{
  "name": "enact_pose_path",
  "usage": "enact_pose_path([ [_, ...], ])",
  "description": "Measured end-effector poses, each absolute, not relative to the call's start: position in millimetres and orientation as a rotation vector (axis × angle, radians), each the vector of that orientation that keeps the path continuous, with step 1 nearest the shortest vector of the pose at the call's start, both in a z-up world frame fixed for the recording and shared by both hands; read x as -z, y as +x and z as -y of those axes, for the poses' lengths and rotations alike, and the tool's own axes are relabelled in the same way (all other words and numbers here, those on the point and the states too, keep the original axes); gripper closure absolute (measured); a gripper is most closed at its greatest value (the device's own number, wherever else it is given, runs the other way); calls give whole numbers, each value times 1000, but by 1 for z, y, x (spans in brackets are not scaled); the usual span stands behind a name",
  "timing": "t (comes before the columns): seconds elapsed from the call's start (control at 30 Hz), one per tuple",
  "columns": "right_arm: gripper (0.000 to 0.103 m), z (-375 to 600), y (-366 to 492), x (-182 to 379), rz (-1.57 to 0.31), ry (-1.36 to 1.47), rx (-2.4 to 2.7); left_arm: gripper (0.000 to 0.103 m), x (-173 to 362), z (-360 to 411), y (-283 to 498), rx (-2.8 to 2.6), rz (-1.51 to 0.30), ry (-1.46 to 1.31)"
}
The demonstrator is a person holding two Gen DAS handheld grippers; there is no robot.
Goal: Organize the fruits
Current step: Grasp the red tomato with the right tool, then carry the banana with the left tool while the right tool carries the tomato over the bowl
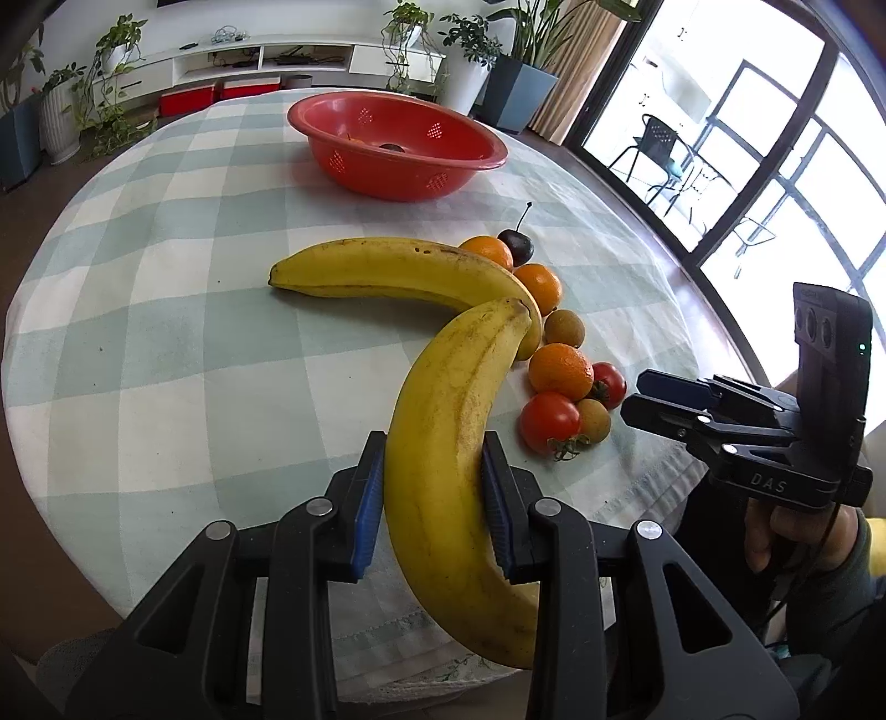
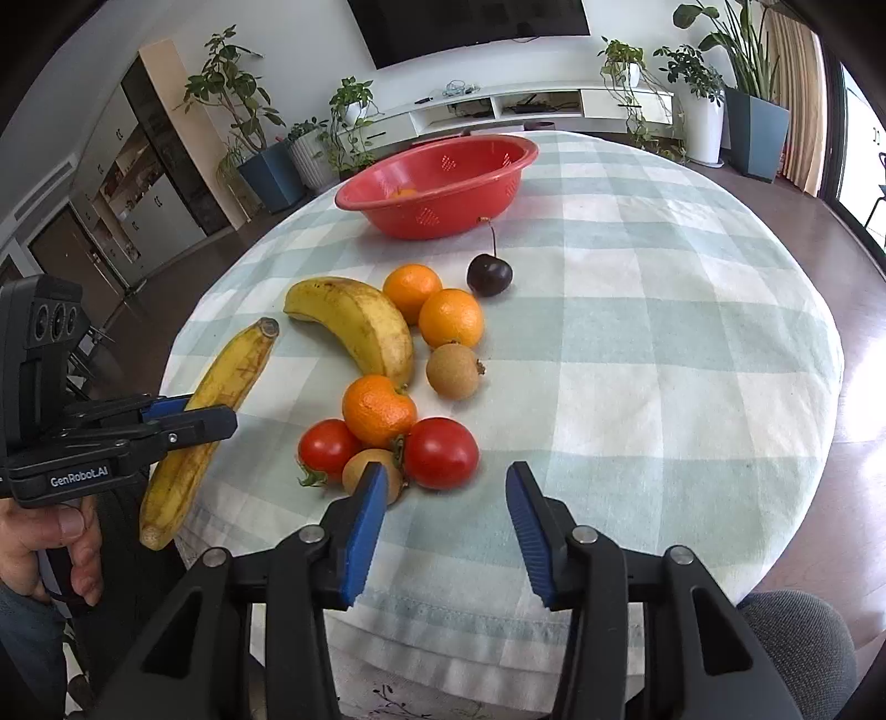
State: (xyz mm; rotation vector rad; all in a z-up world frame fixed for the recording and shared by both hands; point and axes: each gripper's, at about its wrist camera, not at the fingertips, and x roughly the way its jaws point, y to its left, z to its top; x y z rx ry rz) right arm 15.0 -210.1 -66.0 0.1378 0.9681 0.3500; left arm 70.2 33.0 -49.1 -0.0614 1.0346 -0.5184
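**Gripping one banana at the table's near edge**

Clamping the nearer banana (image 1: 448, 471) between its blue pads, the left gripper (image 1: 433, 501) holds it over the checked tablecloth (image 1: 166, 332). A second banana (image 2: 354, 321) lies flat beside three oranges, with a dark cherry (image 2: 489, 275) close by. The red colander (image 2: 437, 183) sits farther back. The right gripper (image 2: 443, 531) hovers with jaws wide apart and empty, just before two tomatoes.

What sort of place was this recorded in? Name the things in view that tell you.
Most likely a home living room. A long white media shelf runs along the wall under a dark wall-mounted screen, potted plants stand around, and the fruit lies on a table with a checked tablecloth.
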Motion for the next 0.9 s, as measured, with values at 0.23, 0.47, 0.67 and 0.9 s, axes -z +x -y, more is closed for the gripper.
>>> enact_pose_path([
  [0.23, 55, 203, 28, 73, -1009, 67, -365, 73, 57, -35, 66, 545, -1039, -96],
  [0.47, 60, 203, 43, 76, -1030, 90, -397, 73, 58, -35, 65, 558, -1036, -108],
  [0.67, 68, 201, 43, 78, -1029, 85, -410, 73, 61, -38, 66, 551, -1041, -119],
  [0.9, 68, 206, 38, 72, -1004, 108, -395, 73, 59, -39, 66, 547, -1028, -129],
])
